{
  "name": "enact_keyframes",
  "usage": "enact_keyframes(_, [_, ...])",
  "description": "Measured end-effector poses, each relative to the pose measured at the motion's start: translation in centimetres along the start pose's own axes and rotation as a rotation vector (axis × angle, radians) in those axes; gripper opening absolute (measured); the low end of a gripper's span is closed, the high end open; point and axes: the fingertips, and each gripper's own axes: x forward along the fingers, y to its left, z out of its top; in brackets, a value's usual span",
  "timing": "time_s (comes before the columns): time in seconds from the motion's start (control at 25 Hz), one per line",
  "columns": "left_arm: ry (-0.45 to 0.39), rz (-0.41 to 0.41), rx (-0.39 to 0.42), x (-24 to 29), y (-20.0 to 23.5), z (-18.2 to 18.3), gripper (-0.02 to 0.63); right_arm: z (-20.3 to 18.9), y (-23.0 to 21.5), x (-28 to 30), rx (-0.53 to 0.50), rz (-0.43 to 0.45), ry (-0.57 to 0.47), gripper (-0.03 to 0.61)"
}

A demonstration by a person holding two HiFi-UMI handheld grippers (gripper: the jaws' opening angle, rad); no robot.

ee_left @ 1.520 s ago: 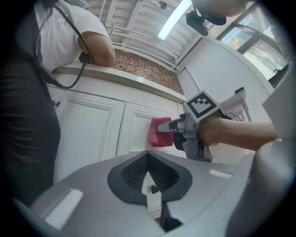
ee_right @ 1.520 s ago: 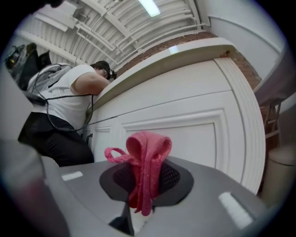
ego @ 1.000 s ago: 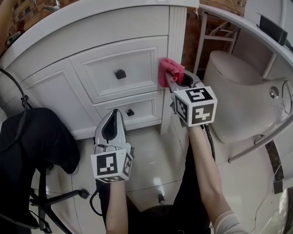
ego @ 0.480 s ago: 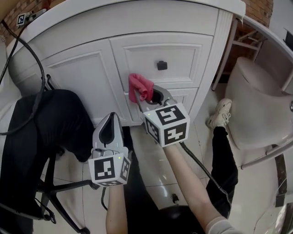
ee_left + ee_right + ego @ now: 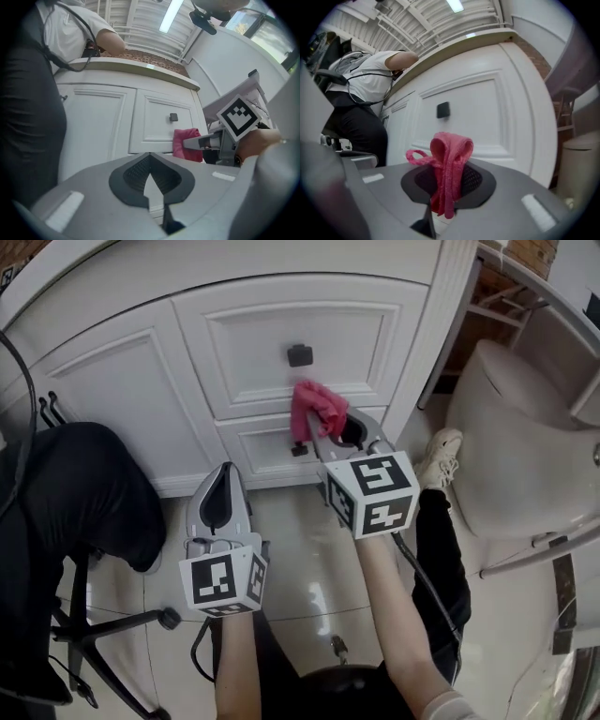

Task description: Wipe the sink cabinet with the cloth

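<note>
Right hand-held gripper [image 5: 337,432]: closed upon the cloth, whose bunch is pinched between the jaws.
Left hand-held gripper [image 5: 225,486]: jaws brought together, nothing between them; held low over the floor [image 5: 300,549], apart from the cabinet.
Cloth [image 5: 314,409]: pink, folded into a wad that projects beyond the jaw tips, one loop hanging loose. It is presented to the sink cabinet [image 5: 122,390] at the rail between the two drawer fronts; actual contact cannot be made out.
Handling, as judged: light, soft and limp, with no risk of breakage. It is best gripped across the gathered fold, so that a padded face leads.
Upper knob [image 5: 300,355]: just above the cloth; a stroke is likely to be caught here.
Lower knob [image 5: 298,450]: partly hidden beside the right jaws.
Seated person's leg [image 5: 75,484]: before the left door, access hindered.
Chair base [image 5: 94,634]: lower left.
Toilet [image 5: 525,427]: close on the right.
</note>
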Motion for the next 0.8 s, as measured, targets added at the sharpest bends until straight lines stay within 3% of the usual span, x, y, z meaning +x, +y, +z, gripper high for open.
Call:
enact_keyframes(0.2, [-0.012,-0.105,-0.010,2.6,-6.9,-1.2,0.015,-0.7,-9.9,-5.0,-0.004,-0.182,-0.016,0.064])
enact_keyframes(0.4, [-0.027,-0.113,-0.006,2.7,-7.7,-0.8,0.015,-1.2,-11.7,-6.8,0.027,-0.239,-0.026,0.063])
enact_keyframes(0.56, [-0.007,-0.020,-0.027,1.5,-2.9,-1.6,0.015,-1.5,-4.6,-5.0,0.064,-0.116,-0.049,0.063])
enact_keyframes(0.68, [0.005,0.060,-0.048,0.2,1.7,-2.3,0.015,-3.7,3.9,-0.8,0.099,0.052,-0.018,0.063])
enact_keyframes(0.8, [0.013,0.087,-0.013,-1.1,4.3,-2.5,0.015,-5.6,11.8,3.1,0.041,0.218,0.002,0.064])
